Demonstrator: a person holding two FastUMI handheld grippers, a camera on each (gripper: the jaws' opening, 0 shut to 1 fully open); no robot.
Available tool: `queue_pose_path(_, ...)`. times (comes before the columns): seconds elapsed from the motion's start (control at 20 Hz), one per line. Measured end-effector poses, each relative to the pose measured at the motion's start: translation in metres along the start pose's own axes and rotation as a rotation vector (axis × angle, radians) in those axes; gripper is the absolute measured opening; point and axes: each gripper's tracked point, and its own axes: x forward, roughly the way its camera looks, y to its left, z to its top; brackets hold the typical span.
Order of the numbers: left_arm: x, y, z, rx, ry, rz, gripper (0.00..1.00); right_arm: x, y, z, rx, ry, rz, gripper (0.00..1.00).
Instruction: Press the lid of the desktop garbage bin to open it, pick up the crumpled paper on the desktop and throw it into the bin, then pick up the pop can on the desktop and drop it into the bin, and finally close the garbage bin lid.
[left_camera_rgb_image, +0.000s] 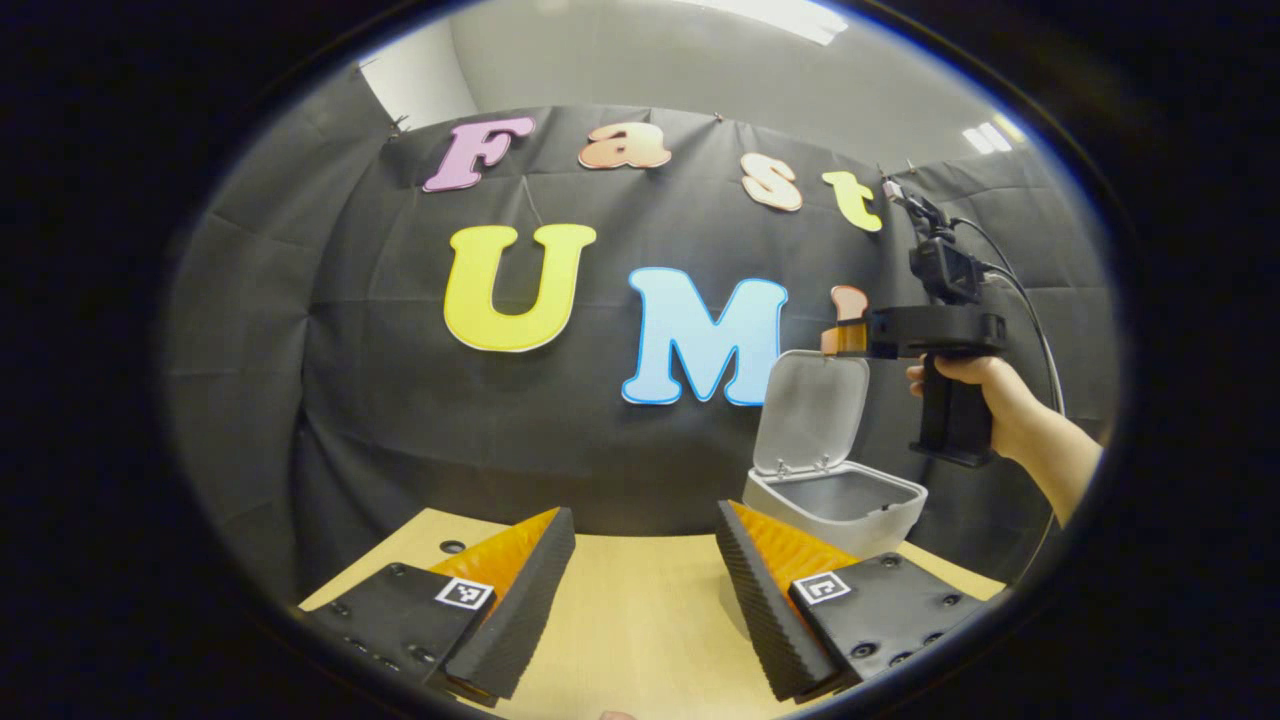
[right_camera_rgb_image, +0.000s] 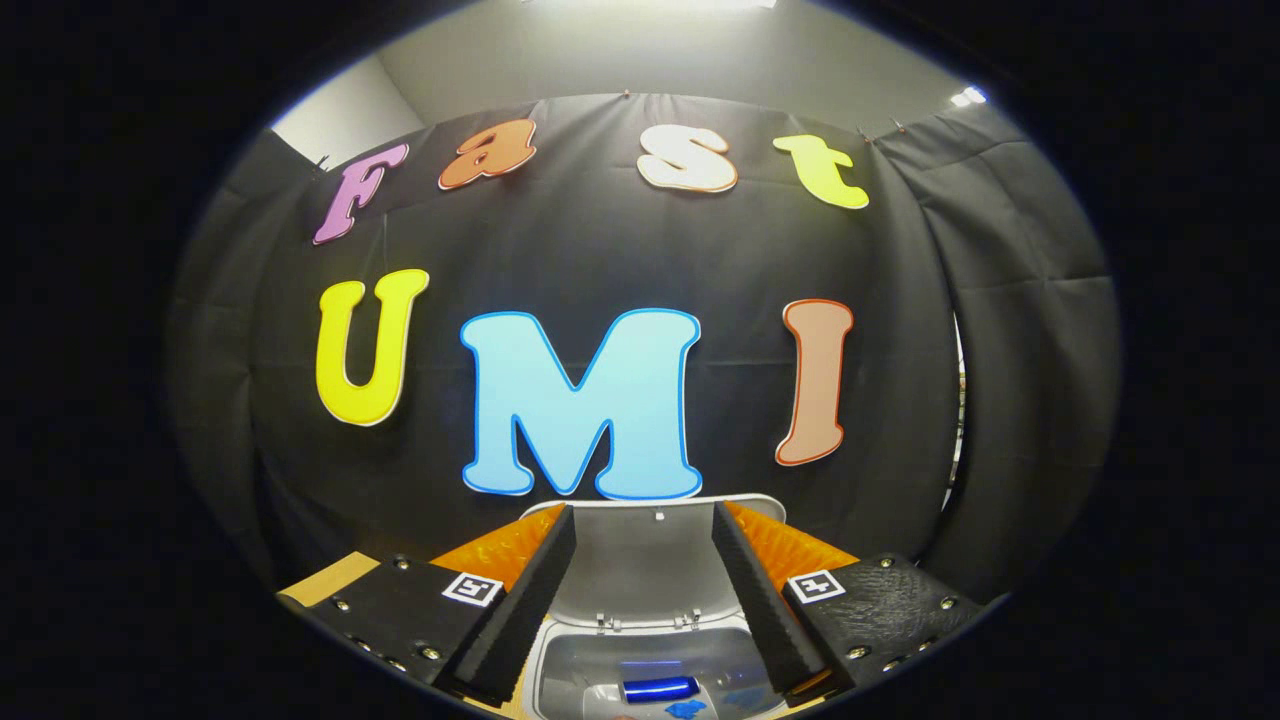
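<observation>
Can (right_camera_rgb_image: 660, 689) lies in the bin (left_camera_rgb_image: 835, 508), right gripper (right_camera_rgb_image: 640, 590) empty and wide directly above, raised lid (left_camera_rgb_image: 812, 410) just ahead, nearer than the wide, empty left gripper (left_camera_rgb_image: 640, 600)

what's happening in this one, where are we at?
A person holds a gripper in each hand at a desktop garbage bin. Its lid stands open. The right gripper hangs open and empty right over the bin's mouth, and a blue pop can lies inside the bin. The left gripper is open and empty above the wooden desktop. The lid is not yet closed.
</observation>
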Motion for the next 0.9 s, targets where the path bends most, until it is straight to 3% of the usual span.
queue_pose_path(0.45, 0.019, 0.011, -0.005, -0.006, 0.024, -0.022, 0.93, 0.04, 0.001, 0.007, -0.014, -0.012, -0.065, 0.88)
queue_pose_path(0.9, 0.019, 0.016, -0.008, -0.032, 0.027, -0.025, 0.91, 0.037, 0.001, -0.005, 0.006, 0.071, -0.037, 0.89)
